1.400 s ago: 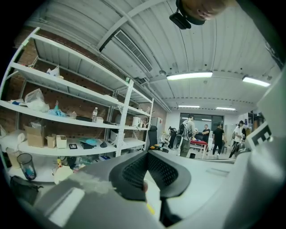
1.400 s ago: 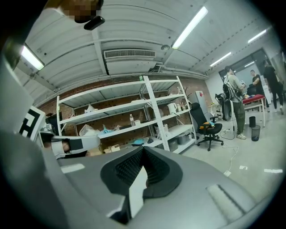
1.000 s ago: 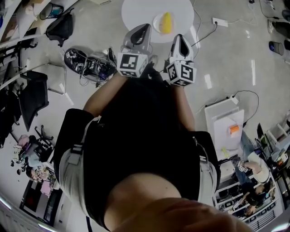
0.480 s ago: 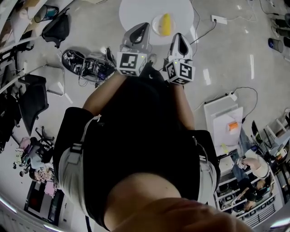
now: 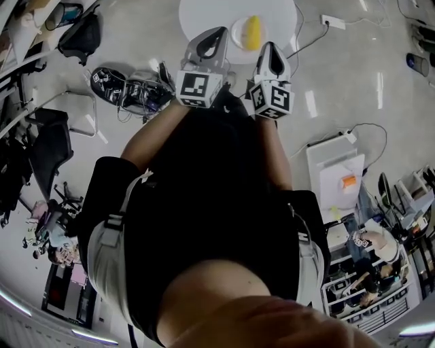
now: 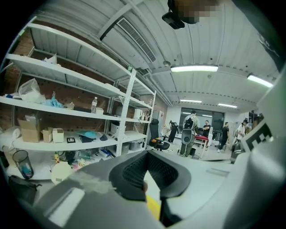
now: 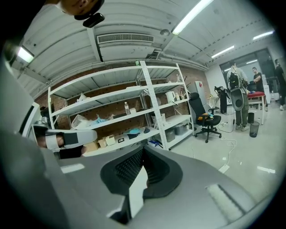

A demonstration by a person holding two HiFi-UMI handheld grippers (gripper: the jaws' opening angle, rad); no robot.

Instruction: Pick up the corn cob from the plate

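A person in a black top (image 5: 211, 204) stands at the near side of a round white table (image 5: 204, 17) (cables (image 5: 136, 95) sprawl on the floor to its left). Both claws reach over its near edge. The right gripper (image 5: 270, 51) is closed on nothing, and the left gripper (image 5: 216, 35) seems closed and empty too. Farther in, between them, a plate (image 5: 236, 30) carries the yellow corn cob (image 5: 253, 32), untouched.

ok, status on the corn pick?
Left gripper and right gripper shut, empty, at the table's near edge. Corn cob lying on the plate, untouched. Path clear.
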